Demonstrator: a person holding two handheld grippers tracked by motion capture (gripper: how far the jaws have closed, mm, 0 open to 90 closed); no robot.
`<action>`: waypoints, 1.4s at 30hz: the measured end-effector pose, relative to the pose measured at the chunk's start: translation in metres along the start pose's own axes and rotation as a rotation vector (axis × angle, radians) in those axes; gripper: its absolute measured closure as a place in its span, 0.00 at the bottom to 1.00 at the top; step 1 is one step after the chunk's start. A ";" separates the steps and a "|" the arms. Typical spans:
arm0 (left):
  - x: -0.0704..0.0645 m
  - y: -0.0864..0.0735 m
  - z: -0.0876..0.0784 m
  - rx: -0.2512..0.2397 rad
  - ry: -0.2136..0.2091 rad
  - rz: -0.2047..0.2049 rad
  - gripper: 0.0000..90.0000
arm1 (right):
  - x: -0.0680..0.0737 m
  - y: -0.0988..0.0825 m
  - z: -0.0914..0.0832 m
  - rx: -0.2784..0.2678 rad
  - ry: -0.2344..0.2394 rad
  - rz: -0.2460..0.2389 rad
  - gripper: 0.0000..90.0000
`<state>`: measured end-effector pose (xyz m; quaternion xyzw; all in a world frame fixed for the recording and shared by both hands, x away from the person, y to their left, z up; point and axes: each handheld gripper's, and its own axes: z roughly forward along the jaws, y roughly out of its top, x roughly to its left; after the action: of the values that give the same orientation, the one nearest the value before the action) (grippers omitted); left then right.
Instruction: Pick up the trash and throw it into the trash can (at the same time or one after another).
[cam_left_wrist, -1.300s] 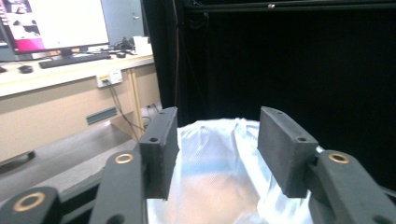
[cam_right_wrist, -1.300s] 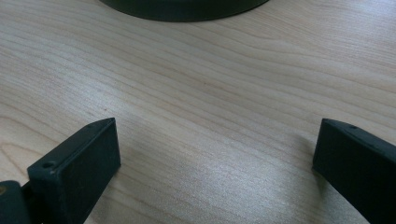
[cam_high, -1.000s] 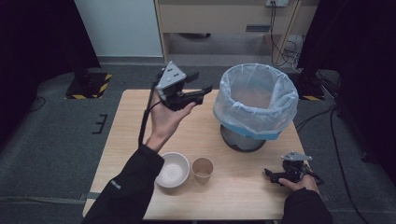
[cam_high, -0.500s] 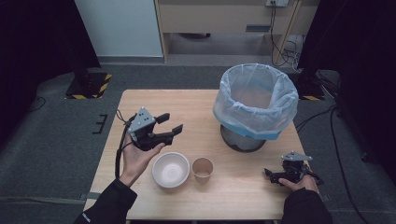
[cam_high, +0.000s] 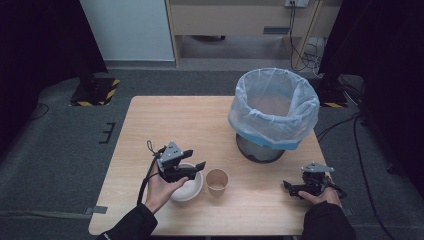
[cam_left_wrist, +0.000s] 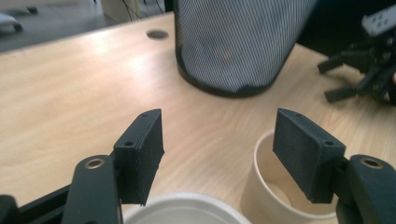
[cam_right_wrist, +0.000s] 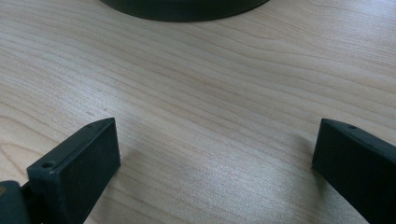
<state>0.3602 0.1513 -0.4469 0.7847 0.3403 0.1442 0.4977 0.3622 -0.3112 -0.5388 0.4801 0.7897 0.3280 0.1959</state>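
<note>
1. Far left corner and left edge of the table are sitting wide open.
2. Bin is hogging the far right corner.
3. Bowl and cup are crowding the near edge.

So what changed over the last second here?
The left gripper came down from near the bin toward the person, and now hangs over the white bowl beside the paper cup, open and holding nothing. The right gripper, bowl, cup and bin stayed put.
</note>
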 end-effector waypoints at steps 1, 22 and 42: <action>-0.001 -0.003 0.004 0.014 -0.005 0.001 0.37 | 0.000 0.000 0.000 0.000 0.000 0.000 0.01; -0.022 -0.017 0.045 0.183 -0.080 0.012 0.68 | 0.000 0.000 0.000 0.000 0.004 0.004 0.01; -0.027 -0.011 0.040 0.172 -0.080 0.008 0.91 | 0.000 0.000 0.000 0.000 0.005 0.004 0.01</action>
<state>0.3593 0.1089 -0.4722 0.8309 0.3283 0.0851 0.4411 0.3621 -0.3108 -0.5388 0.4808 0.7892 0.3294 0.1934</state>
